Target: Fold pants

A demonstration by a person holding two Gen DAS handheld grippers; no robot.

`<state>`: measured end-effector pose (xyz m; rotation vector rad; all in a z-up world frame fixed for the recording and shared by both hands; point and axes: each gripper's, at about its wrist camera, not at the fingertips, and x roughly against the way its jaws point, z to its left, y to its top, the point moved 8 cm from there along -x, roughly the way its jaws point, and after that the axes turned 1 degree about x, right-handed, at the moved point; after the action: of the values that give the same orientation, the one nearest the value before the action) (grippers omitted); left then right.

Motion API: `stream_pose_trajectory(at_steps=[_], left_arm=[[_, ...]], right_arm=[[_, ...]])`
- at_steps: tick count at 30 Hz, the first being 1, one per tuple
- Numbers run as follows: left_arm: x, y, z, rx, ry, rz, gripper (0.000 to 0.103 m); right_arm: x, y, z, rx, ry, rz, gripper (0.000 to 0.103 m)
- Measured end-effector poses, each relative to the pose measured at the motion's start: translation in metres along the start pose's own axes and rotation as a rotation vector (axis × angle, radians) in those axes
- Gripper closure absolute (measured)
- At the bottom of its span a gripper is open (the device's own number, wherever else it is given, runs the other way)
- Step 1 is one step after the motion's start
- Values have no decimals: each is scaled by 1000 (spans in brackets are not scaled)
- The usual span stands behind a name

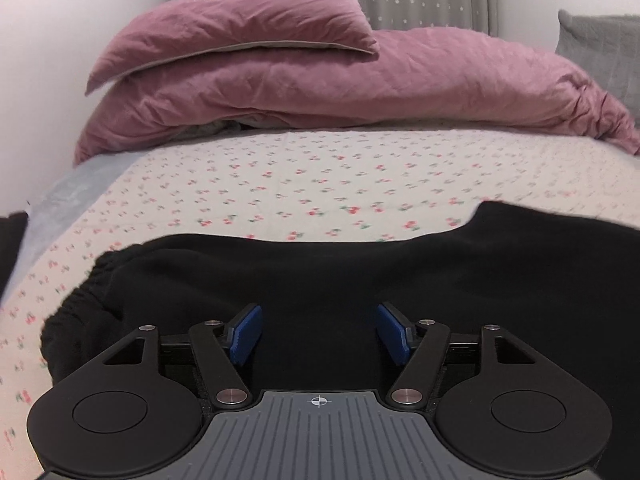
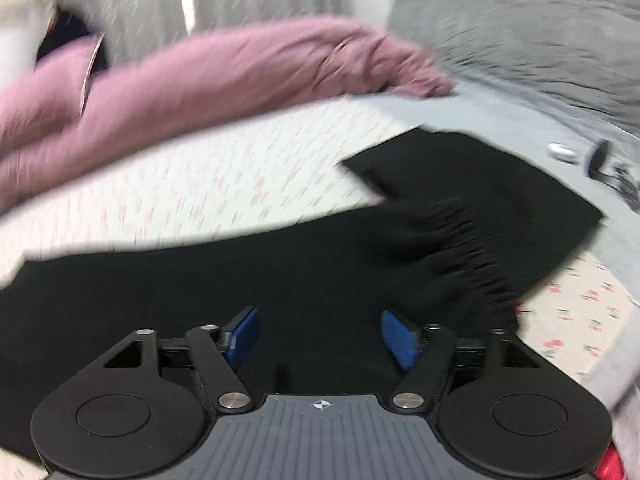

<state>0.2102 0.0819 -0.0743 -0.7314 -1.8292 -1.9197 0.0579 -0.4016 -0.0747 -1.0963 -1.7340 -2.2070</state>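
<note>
Black pants (image 1: 360, 272) lie flat across the near part of a bed with a cherry-print sheet (image 1: 304, 184). In the left wrist view a gathered elastic cuff or waistband (image 1: 80, 304) is at the left. My left gripper (image 1: 319, 330) is open, its blue pads apart above the black fabric, holding nothing. In the right wrist view the pants (image 2: 240, 280) spread leftward and a gathered elastic end (image 2: 476, 240) lies to the right. My right gripper (image 2: 320, 334) is open over the fabric and empty. This view is motion-blurred.
A heaped pink duvet (image 1: 320, 84) and pillow (image 1: 240, 20) fill the far side of the bed. A grey pillow (image 2: 520, 28) sits at the right. Small objects (image 2: 592, 156) lie on a grey sheet beside it. A white wall (image 1: 40, 80) is at the left.
</note>
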Motion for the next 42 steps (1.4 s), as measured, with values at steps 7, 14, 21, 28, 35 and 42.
stream_pose_trajectory(at_steps=[7, 14, 21, 28, 35, 42], left_arm=[[29, -4, -33, 53, -130, 19, 17], [43, -20, -67, 82, -237, 37, 3], [34, -35, -88, 87, -298, 78, 3], [29, -44, -101, 68, -330, 113, 3], [28, -43, -104, 93, -373, 117, 3], [23, -32, -114, 197, -518, 118, 3]], right_arm=[[11, 3, -52, -153, -117, -23, 22], [3, -26, -67, -300, -43, 98, 22], [0, -39, -68, -482, 75, 153, 46], [8, -42, -73, -579, 80, 109, 89], [24, -9, -24, -354, 79, -23, 91], [17, 16, 66, -80, 179, -41, 91]])
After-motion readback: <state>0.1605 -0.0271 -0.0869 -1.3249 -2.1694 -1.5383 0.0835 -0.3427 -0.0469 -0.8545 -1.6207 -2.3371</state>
